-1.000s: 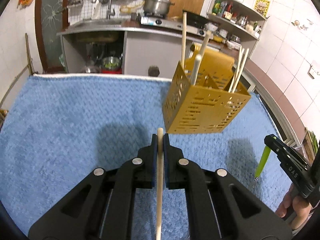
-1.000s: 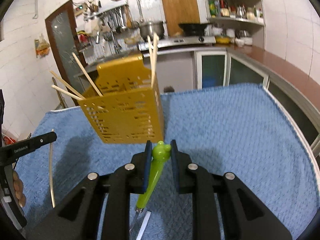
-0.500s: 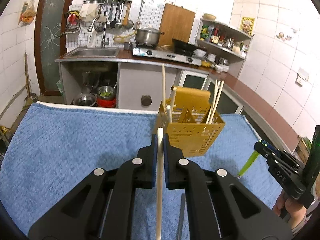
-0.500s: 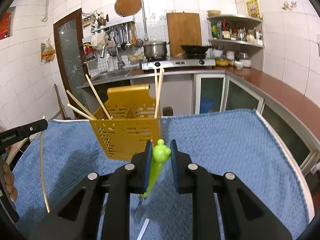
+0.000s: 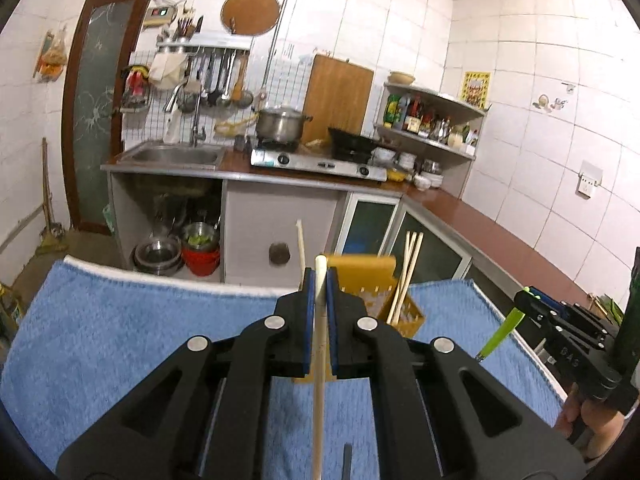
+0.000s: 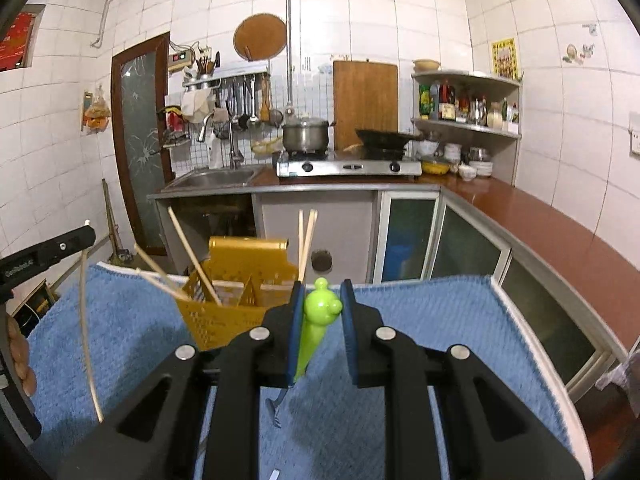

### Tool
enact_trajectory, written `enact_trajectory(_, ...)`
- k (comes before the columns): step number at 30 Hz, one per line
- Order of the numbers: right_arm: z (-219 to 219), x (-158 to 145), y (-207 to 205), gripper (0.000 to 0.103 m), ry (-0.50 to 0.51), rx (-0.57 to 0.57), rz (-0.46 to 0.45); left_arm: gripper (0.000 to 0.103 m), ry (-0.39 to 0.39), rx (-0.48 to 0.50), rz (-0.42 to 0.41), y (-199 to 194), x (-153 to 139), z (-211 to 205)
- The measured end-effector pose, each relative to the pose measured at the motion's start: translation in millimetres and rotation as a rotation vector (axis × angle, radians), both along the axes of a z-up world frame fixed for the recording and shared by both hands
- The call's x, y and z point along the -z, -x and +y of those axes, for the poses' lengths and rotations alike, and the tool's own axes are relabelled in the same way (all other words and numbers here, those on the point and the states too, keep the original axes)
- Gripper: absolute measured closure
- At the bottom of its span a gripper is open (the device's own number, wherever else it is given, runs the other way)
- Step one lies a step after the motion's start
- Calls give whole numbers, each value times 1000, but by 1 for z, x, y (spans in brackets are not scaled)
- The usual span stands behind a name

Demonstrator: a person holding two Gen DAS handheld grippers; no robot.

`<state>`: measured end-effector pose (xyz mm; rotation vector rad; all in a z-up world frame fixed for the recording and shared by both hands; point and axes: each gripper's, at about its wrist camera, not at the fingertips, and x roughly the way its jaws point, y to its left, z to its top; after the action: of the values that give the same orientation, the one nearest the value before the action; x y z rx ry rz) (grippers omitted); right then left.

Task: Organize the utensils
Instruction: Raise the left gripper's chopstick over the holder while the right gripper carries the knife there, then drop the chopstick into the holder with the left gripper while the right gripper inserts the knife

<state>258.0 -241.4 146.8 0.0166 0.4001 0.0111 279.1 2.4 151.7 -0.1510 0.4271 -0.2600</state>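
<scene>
Tiled kitchen, blue towel (image 5: 120,344) over the desk: both tools loaded, rack straight ahead.

Nearest, the left hand-held gripper (image 5: 320,304) pinches a chopstick (image 5: 319,380) that runs lengthwise along its fingers, tip pointing forward. The right hand-held gripper (image 6: 320,312) clamps a green fork (image 6: 316,320), its handle up between the pads and its tines hanging down toward the towel. Just beyond both stands the yellow rack (image 6: 236,300), already holding upright chopsticks; from these views, neither gripper looks clearly nearer to it.
</scene>
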Motion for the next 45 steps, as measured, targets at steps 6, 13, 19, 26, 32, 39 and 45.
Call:
enact_trajectory(6, -2, -23, -9, 84, 12, 8, -26, 99, 10, 21, -33, -10, -15, -6)
enact_trajectory(13, -2, -47, -21, 84, 26, 12, -53, 99, -22, 50, -66, -23, -31, -21)
enact_trajectory(19, 0, -68, -33, 84, 31, 14, -80, 99, -6, 58, -128, -41, -49, -31)
enact_trajectory(26, 5, -81, -57, 84, 34, 12, -100, 99, 12, 23, -213, -74, -65, -40)
enact_trajectory(32, 8, -69, -86, 84, 40, 18, -77, 99, 31, -5, -260, -100, -62, -45)
enact_trajectory(39, 3, -45, -112, 84, 36, 31, -33, 99, 9, -15, -243, -119, -38, -55)
enact_trajectory(45, 10, -24, -124, 84, 54, 17, 15, 99, -14, -24, -222, -124, -15, -57)
